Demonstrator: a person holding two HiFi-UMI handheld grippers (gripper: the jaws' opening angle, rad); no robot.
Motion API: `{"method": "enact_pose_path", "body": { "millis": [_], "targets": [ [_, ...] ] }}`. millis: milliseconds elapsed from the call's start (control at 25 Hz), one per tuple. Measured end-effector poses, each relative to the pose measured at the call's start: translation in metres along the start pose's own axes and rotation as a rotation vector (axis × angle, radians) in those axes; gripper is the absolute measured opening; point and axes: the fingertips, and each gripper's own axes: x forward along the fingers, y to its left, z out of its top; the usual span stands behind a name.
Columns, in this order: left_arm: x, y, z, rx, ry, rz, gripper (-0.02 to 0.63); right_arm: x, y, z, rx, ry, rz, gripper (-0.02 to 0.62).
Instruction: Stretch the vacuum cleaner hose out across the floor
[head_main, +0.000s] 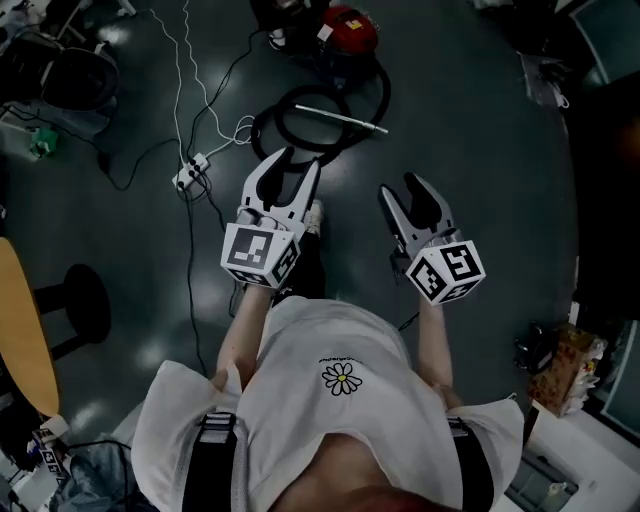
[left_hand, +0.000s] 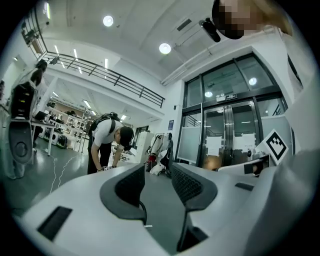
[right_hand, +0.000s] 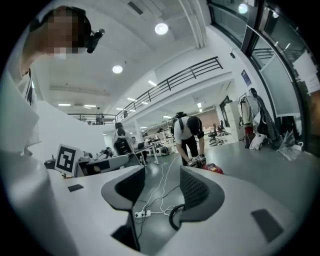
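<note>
The red vacuum cleaner (head_main: 346, 30) stands on the dark floor, far ahead of me. Its black hose (head_main: 300, 135) lies coiled in a loop in front of it, with the metal wand (head_main: 342, 118) lying across the loop. My left gripper (head_main: 300, 160) hovers just short of the coil's near edge, its jaws a narrow gap apart with nothing between them (left_hand: 157, 172). My right gripper (head_main: 398, 186) is held further right, open and empty (right_hand: 162, 175). In the right gripper view a bend of hose (right_hand: 172, 218) shows between the jaws, with the red vacuum cleaner (right_hand: 214, 169) beyond.
A white power strip (head_main: 190, 172) and its white and black cables (head_main: 185, 70) run left of the coil. A black stool (head_main: 85, 300) and a wooden tabletop edge (head_main: 20, 330) stand at the left, with boxes (head_main: 565, 365) at the right. Another person (right_hand: 187, 132) bends over by the vacuum cleaner.
</note>
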Motion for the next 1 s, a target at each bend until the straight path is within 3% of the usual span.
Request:
{"method": "enact_pose_path", "body": {
  "millis": [360, 600, 760, 1000],
  "targets": [
    [0.176, 0.117, 0.021, -0.006, 0.038, -0.059, 0.152, 0.174, -0.081, 0.065, -0.028, 0.032, -0.027, 0.225],
    [0.245, 0.166, 0.015, -0.008, 0.072, -0.006, 0.152, 0.254, -0.132, 0.058, -0.006, 0.155, 0.028, 0.225],
    [0.289, 0.2, 0.007, 0.066, 0.093, 0.051, 0.152, 0.312, -0.173, 0.054, -0.086, 0.231, 0.078, 0.225],
    [0.363, 0.259, -0.036, 0.075, 0.148, 0.111, 0.152, 0.411, -0.24, 0.013, -0.19, 0.388, 0.165, 0.226]
  ]
}}
